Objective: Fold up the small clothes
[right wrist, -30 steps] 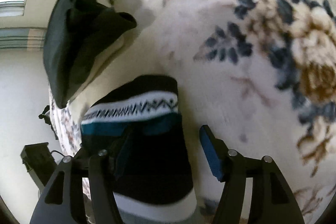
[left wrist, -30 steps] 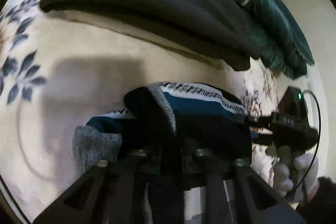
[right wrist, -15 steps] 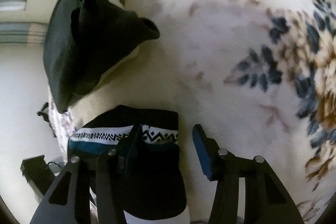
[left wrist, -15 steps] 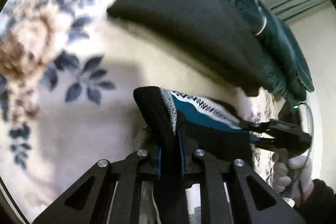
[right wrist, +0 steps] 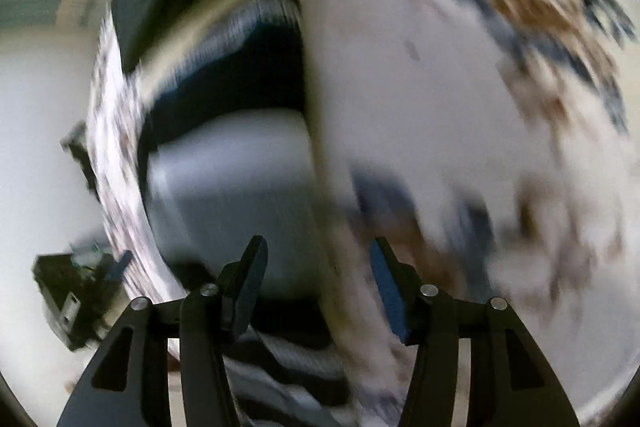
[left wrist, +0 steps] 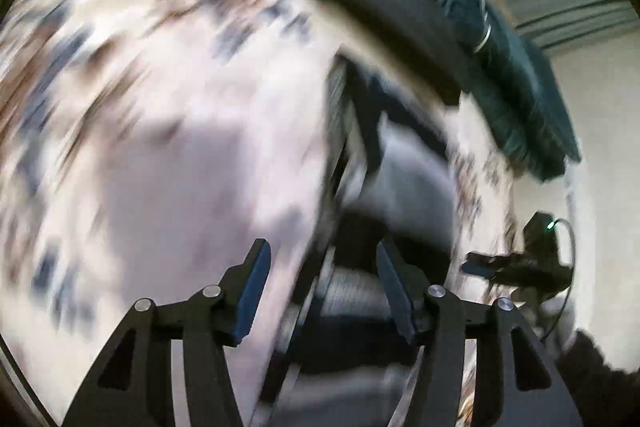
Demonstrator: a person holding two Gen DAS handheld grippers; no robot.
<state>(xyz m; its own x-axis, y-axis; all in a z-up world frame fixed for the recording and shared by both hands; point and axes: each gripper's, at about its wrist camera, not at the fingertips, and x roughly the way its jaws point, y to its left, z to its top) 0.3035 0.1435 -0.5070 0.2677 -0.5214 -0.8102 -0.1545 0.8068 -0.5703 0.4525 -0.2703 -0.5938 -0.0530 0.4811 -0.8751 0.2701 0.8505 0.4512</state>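
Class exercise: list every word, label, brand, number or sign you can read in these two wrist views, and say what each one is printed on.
None can be read.
The sock shows only a woven zigzag band, no lettering.
The floral blanket carries a flower print only, and motion blur smears both views.
The left tool and right tool, both open, show no markings.
The other tool's body with its green light is too small and blurred to read.
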